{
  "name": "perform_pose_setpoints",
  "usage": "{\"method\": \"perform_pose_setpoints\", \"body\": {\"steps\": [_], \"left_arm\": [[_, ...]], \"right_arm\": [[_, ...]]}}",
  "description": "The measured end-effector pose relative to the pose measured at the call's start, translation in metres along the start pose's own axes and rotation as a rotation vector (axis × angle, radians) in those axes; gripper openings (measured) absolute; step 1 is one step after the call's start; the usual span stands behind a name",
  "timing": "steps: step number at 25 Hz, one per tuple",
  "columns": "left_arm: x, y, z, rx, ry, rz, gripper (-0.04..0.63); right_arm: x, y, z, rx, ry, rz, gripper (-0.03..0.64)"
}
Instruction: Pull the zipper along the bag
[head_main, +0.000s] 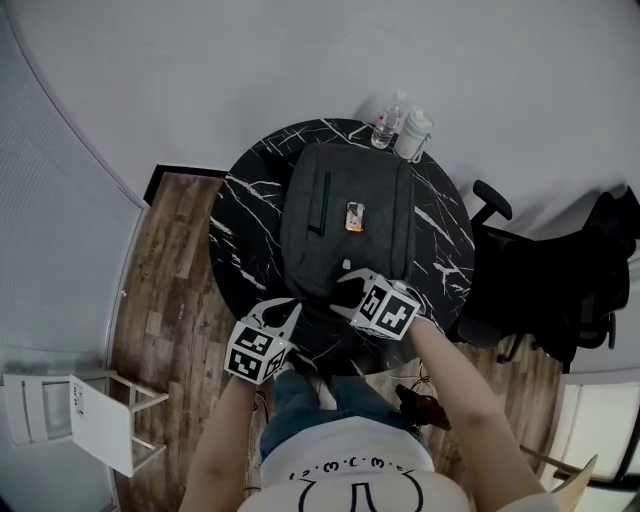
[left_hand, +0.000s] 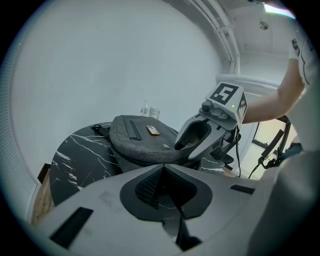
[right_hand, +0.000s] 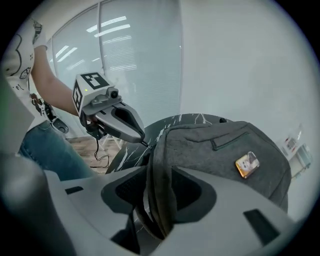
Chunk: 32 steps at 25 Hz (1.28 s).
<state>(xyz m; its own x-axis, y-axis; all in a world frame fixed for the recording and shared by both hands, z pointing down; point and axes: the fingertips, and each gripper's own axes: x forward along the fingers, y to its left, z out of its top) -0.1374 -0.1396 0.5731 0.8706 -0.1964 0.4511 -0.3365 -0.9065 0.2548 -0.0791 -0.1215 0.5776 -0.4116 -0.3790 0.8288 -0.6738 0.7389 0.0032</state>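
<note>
A grey backpack (head_main: 345, 215) lies flat on the round black marble table (head_main: 240, 220), with an orange tag (head_main: 355, 216) on top. My left gripper (head_main: 285, 305) is shut at the bag's near left corner. In the right gripper view its tips (right_hand: 143, 143) pinch a small dark zipper pull on the bag's edge seam. My right gripper (head_main: 345, 285) stands open at the bag's near edge. A fold of the grey fabric (right_hand: 159, 180) rises between its jaws, with gaps on both sides. The left gripper view shows the bag (left_hand: 145, 142) beyond the shut jaws.
Two bottles (head_main: 388, 122) (head_main: 412, 135) stand at the table's far edge behind the bag. A black office chair (head_main: 560, 290) sits to the right and a white chair (head_main: 70, 410) at the lower left. The person's legs are against the table's near edge.
</note>
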Motion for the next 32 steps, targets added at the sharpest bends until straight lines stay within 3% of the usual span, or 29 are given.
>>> {"method": "perform_pose_setpoints", "body": {"steps": [4, 12, 20, 24, 32], "left_arm": [[0.005, 0.004, -0.006, 0.029, 0.012, 0.006, 0.016], [0.026, 0.005, -0.025, 0.096, 0.096, 0.025, 0.017], [0.037, 0.001, -0.024, 0.12, 0.128, -0.041, 0.017], [0.034, 0.003, -0.022, 0.087, 0.16, -0.046, 0.015], [0.016, -0.015, -0.02, 0.179, 0.256, -0.139, 0.015]], "right_arm": [[0.018, 0.001, -0.01, -0.072, 0.103, -0.035, 0.181], [0.017, -0.001, -0.01, -0.055, 0.105, -0.038, 0.161], [0.018, -0.001, -0.012, -0.06, 0.116, -0.031, 0.155], [0.016, -0.001, -0.012, -0.08, 0.129, -0.038, 0.124], [-0.003, 0.009, -0.026, -0.12, 0.151, 0.026, 0.112]]}}
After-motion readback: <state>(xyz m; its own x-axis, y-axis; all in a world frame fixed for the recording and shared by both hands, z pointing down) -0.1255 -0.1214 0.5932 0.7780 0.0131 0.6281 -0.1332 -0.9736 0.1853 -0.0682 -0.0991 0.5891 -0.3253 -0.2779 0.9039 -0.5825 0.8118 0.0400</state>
